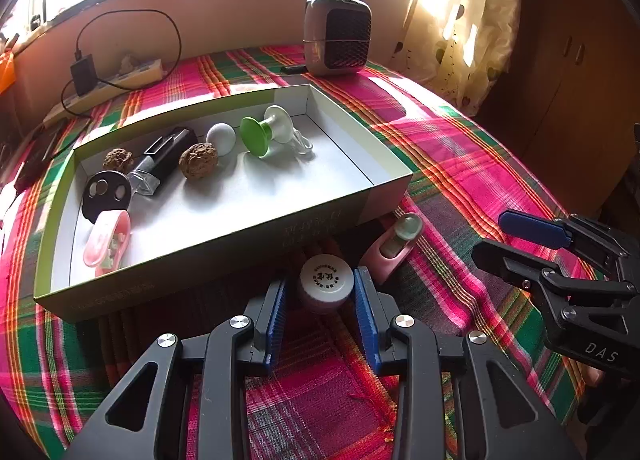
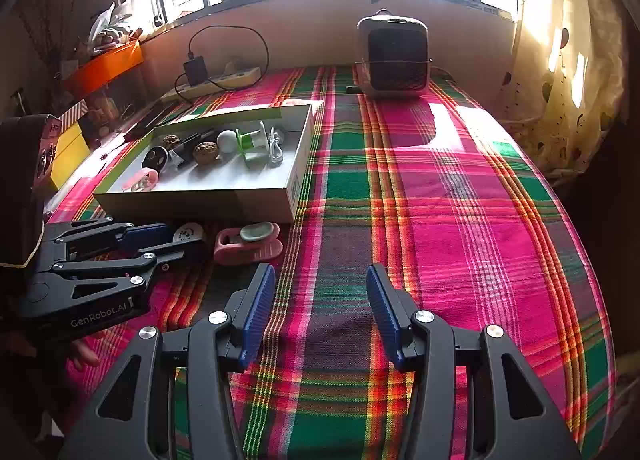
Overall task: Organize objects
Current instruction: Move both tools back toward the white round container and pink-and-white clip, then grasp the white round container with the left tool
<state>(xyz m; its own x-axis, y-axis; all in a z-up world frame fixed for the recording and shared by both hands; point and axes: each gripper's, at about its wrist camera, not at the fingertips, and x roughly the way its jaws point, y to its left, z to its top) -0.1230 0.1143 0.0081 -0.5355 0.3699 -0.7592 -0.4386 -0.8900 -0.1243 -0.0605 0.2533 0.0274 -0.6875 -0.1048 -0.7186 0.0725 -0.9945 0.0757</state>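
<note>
Straddling the small white-lidded jar [image 1: 326, 283], your left gripper [image 1: 320, 314] has its fingers parted, not pressing it. The jar stands upright just before the box [image 1: 224, 244]; your right gripper [image 2: 320, 312], open and empty, sits farther off.

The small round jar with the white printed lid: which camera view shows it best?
The left wrist view. There the small round jar with the white printed lid sits close and central between the pads of the left gripper, lid print visible. In the right wrist view the jar is small and partly hidden behind that gripper.
</note>
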